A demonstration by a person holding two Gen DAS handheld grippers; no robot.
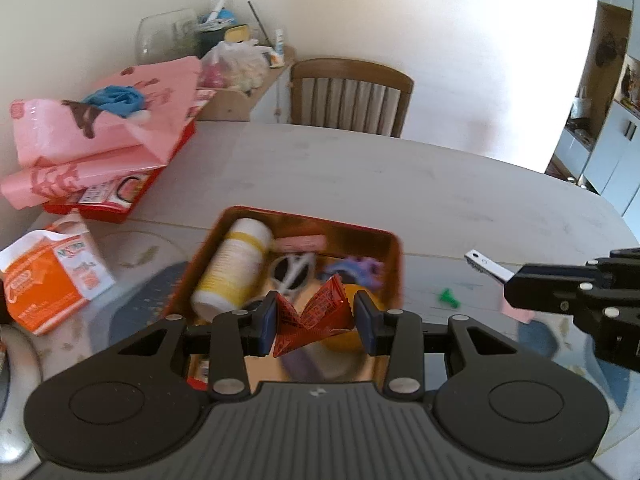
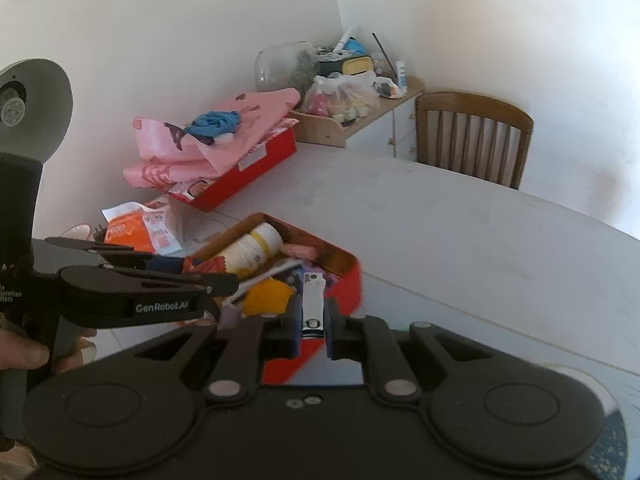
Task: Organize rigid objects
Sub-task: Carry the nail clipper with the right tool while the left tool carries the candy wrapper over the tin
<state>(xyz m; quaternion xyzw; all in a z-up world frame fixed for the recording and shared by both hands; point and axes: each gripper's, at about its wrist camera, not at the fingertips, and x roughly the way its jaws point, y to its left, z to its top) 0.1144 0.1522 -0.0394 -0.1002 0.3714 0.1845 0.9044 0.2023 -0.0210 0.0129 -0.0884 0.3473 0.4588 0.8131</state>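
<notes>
My left gripper (image 1: 316, 312) is shut on a crumpled red sachet (image 1: 320, 322) and holds it just above an open red tin (image 1: 394, 248). Inside the tin lie a white and yellow bottle (image 1: 236, 264), scissors (image 1: 294, 270), a purple item and a yellow object. My right gripper (image 2: 313, 312) is shut on a silver nail clipper (image 2: 313, 292), over the tin's near right corner (image 2: 352, 280). In the left wrist view the right gripper (image 1: 516, 280) comes in from the right with the clipper (image 1: 486, 264) sticking out. The left gripper (image 2: 222, 280) shows at the left of the right wrist view.
Pink bags (image 1: 100, 136) lie over a red box at the table's back left. An orange and white packet (image 1: 52, 280) sits left of the tin. A small green piece (image 1: 448, 298) lies right of it. A wooden chair (image 1: 348, 92) and a cluttered shelf (image 1: 240, 96) stand behind.
</notes>
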